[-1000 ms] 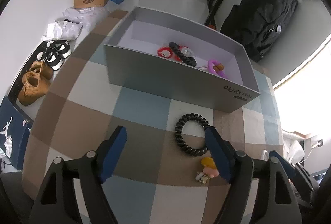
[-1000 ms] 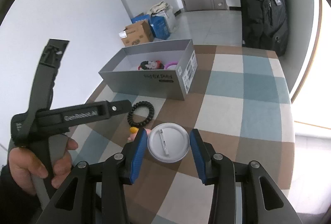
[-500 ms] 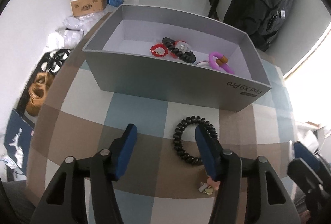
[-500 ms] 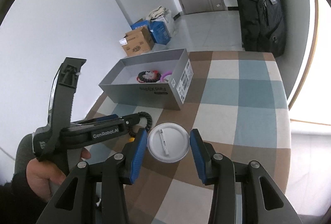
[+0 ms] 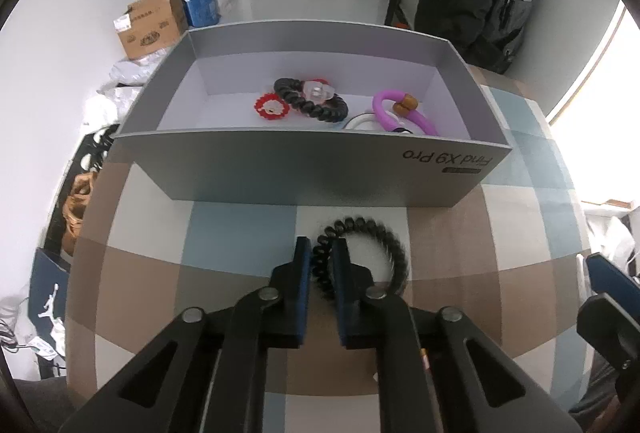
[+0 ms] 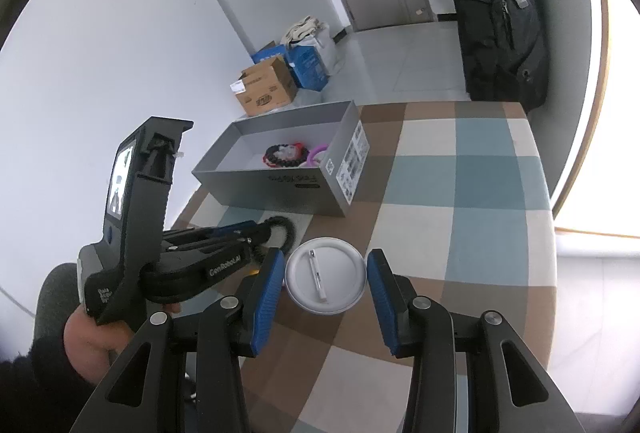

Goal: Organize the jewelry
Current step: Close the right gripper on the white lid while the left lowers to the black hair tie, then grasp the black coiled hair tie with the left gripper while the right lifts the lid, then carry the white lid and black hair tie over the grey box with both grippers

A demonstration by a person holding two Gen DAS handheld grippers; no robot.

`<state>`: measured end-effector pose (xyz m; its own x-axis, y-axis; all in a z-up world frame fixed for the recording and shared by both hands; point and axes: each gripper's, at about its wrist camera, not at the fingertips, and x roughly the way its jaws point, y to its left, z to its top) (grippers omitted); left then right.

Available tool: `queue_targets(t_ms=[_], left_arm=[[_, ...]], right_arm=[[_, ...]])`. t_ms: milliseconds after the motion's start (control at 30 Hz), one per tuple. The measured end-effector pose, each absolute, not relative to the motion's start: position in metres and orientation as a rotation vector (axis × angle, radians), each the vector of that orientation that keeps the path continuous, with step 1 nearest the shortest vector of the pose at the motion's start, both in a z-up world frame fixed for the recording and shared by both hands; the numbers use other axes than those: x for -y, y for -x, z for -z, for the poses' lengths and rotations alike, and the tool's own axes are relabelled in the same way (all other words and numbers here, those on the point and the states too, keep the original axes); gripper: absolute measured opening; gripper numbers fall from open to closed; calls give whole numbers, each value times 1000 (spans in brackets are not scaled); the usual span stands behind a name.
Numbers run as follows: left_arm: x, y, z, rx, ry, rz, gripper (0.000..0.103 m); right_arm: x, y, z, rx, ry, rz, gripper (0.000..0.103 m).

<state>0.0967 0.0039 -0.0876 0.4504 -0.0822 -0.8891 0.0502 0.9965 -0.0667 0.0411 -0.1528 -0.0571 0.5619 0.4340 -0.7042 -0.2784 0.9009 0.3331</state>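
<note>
Now the left gripper (image 5: pixel 321 261) pinches the black spiral hair tie (image 5: pixel 362 253), seemingly firmly; next, lift it over the grey box (image 5: pixel 320 169) wall. Right gripper (image 6: pixel 325 275) waits spread around the white pin badge (image 6: pixel 326 275).

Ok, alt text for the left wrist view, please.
The left gripper is closed on a black spiral hair tie lying on a checked tablecloth. Just beyond stands an open grey box holding another black spiral tie, a red ring and a purple loop.
</note>
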Motion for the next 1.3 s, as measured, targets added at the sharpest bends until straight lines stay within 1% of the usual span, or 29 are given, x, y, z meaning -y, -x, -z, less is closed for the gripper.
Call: queue_targets(t_ms=[167, 467, 933, 1300], left_arm=[[-12, -98, 87, -1108, 101, 95, 6], [-12, -93, 80, -1087, 110, 106, 6], [-33, -77, 53, -989, 177, 153, 6], [-57, -75, 26, -897, 275, 168, 6]], right_arm=[[152, -41, 54, -872, -198, -423, 42], [145, -42, 55, -872, -178, -420, 42], [131, -39, 59, -860, -151, -402, 42], [114, -48, 38, -806, -170, -420, 42]])
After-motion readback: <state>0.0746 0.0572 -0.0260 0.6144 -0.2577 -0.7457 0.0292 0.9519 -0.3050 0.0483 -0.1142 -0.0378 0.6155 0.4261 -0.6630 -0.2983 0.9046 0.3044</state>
